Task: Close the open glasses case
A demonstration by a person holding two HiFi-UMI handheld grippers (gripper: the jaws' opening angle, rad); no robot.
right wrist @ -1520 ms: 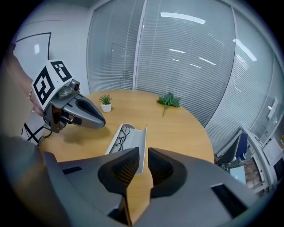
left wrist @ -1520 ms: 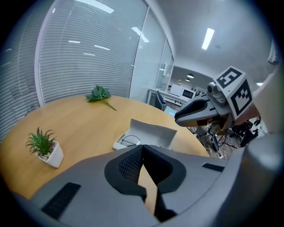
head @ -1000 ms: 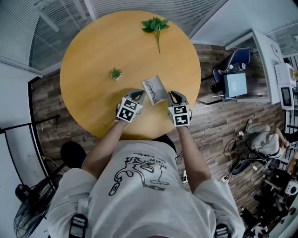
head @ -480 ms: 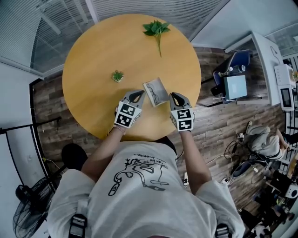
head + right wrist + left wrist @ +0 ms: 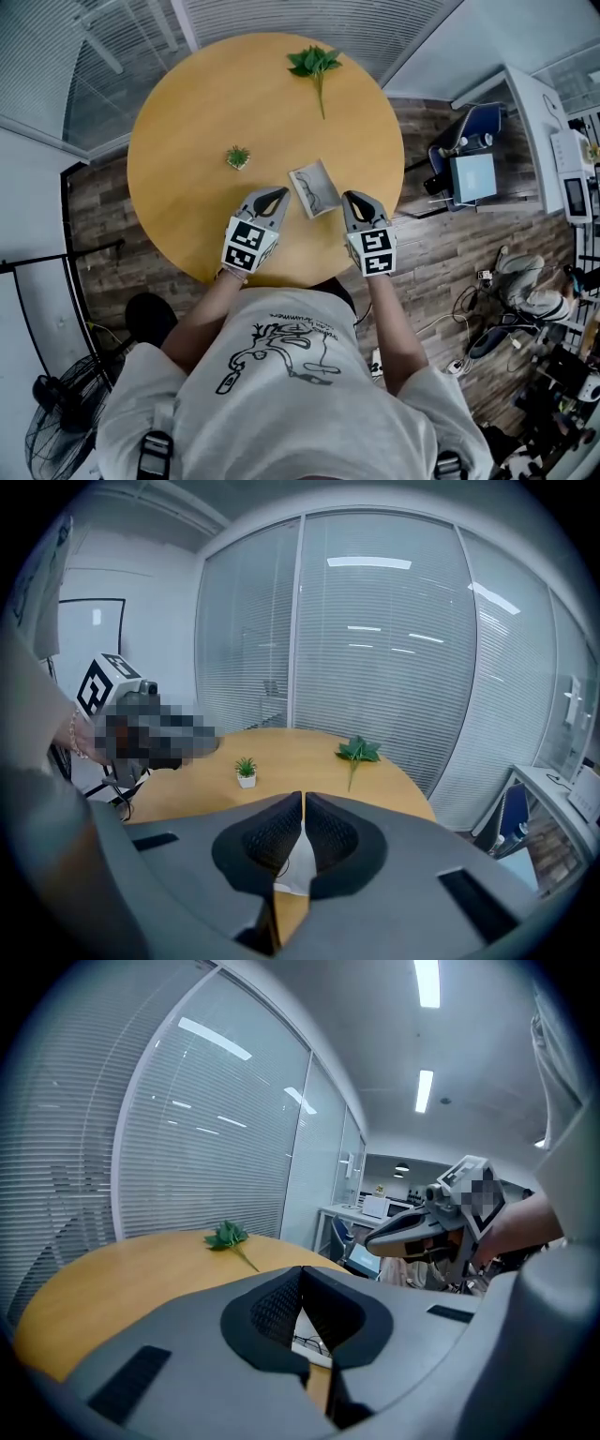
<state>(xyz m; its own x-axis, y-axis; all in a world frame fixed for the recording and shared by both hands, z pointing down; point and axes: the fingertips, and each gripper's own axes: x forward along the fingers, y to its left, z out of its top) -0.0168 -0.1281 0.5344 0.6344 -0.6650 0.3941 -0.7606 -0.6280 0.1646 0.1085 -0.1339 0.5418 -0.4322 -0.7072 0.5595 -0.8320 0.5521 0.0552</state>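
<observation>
Round wooden bench (image 5: 187, 112), seen from above. The glasses case (image 5: 314, 188) lies flat on the near right part of the bench, just inside the edge closest to the person. It shows a pale upper face with a dark line marking. Whether its lid is fully down cannot be settled from these views.

Left gripper (image 5: 274, 195): tongs drawn together, pads meeting, nothing between them. It sits just left of the case and clear of it. In the left gripper view the case (image 5: 314, 1344) shows only as a pale sliver below the closed pads.

Right gripper (image 5: 352, 199): tongs likewise pressed together and empty, just right of the case, not touching it. The case (image 5: 298, 864) appears beyond and below the pads.

Other items on the bench: a small potted plant (image 5: 237, 157) left of the case, and a green leafy sprig (image 5: 315, 64) near the far edge, both well apart from the case.
</observation>
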